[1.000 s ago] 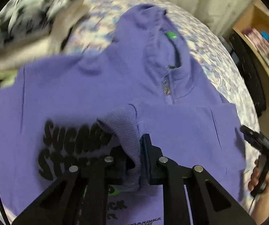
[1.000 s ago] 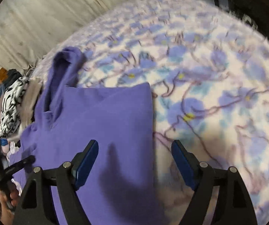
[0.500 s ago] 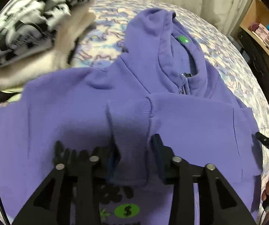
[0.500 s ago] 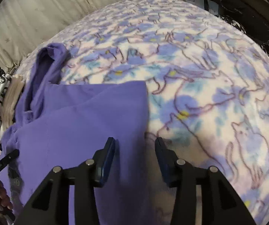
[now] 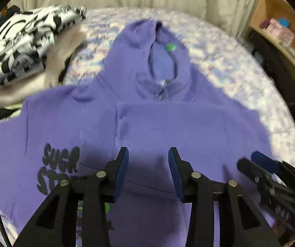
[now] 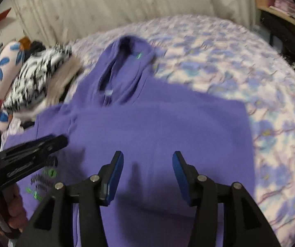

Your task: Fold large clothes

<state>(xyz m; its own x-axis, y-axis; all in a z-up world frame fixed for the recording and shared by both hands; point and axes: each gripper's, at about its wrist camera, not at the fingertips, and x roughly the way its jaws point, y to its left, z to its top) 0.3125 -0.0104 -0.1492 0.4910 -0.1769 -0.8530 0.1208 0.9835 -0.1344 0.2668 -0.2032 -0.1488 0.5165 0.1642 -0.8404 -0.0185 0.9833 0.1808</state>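
On the bed (image 6: 240, 47), spread over a floral blanket, the purple hoodie (image 5: 157, 127) lies face up with its hood (image 5: 147, 47) pointing toward the curtain. One sleeve side is already folded across the chest, giving a straight edge on the right, probably to square the body before the next fold. The left gripper (image 5: 148, 171) hangs just above the folded panel, its blue-padded fingers (image 5: 121, 170) spread with nothing between them. The right gripper (image 6: 147, 176) hovers over the same panel, its jaws opening and likewise empty. Both point steeply down at the cloth, so I'd guess they are picking the next hold. A stack of folded clothes (image 5: 24, 47), black-and-white print on top, sits beside the hood, clear of the work.
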